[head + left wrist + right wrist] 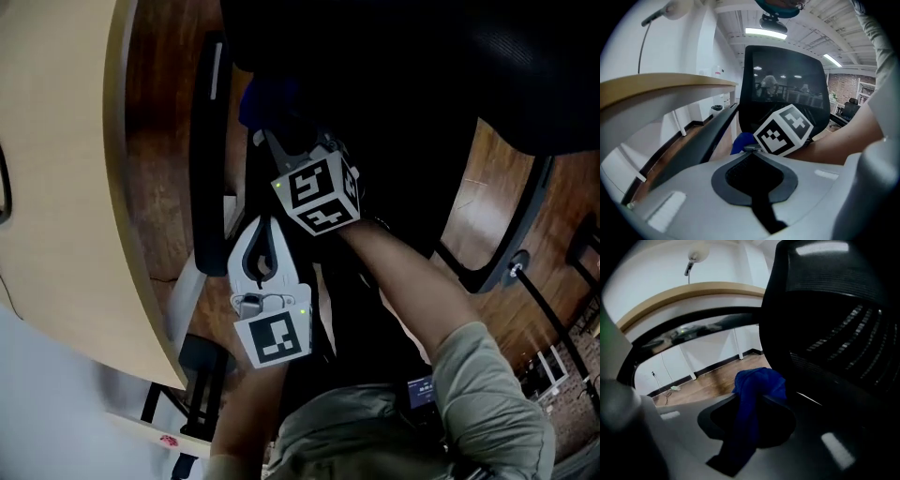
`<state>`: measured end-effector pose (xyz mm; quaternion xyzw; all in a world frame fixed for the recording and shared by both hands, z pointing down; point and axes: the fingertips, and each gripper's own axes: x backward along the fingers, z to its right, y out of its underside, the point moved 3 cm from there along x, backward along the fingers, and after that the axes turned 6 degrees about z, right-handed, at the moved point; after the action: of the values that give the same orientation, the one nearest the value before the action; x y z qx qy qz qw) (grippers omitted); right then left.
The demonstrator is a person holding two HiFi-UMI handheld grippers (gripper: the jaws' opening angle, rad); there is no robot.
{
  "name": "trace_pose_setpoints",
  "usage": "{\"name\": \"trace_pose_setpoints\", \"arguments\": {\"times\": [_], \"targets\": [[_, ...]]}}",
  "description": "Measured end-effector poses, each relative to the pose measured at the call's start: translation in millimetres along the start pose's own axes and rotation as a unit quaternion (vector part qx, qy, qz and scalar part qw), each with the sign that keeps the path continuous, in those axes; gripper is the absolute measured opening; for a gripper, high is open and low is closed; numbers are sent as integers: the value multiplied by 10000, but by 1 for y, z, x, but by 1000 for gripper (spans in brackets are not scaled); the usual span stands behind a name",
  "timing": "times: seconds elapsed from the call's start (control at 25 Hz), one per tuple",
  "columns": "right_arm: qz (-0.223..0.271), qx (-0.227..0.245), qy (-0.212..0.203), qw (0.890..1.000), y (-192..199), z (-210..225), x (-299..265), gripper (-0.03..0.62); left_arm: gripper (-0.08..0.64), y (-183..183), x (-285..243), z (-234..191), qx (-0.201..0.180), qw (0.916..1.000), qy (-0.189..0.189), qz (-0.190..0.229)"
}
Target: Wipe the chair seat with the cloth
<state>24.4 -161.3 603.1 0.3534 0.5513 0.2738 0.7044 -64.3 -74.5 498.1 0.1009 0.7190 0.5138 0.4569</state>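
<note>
Blue cloth (757, 380) clamped in right gripper (754, 401), bunched at edge of chair seat (403, 159) (contact unclear); left gripper (752, 152) closed on nothing, just beside it; wiping looks barely begun; most of seat probably left.

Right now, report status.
Right gripper shut on blue cloth, at chair seat left edge. Left gripper shut, empty. Armrest and desk close on the left.
</note>
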Motion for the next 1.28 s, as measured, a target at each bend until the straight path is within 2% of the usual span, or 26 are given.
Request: {"name": "trace_pose_setpoints", "arguments": {"times": [0.32,0.68,0.92,1.08,1.28], "targets": [[76,-249,426,9988,12,34,6,83,5,21,-14,25,-103,9992,355,-172],[-42,-666,1301,9893,48,103,84,81,5,2,-31,77,-533,9946,890,-58],[-90,-1084,2102,9716,80,154,152,81,5,0,-39,134,-777,9864,1451,-59],[-99,-1424,2609,9548,106,181,194,80,5,2,-44,170,-988,9781,1830,-48],[-140,-1795,3175,9310,136,205,239,80,5,12,-51,203,-1160,9700,2131,-168]]}}
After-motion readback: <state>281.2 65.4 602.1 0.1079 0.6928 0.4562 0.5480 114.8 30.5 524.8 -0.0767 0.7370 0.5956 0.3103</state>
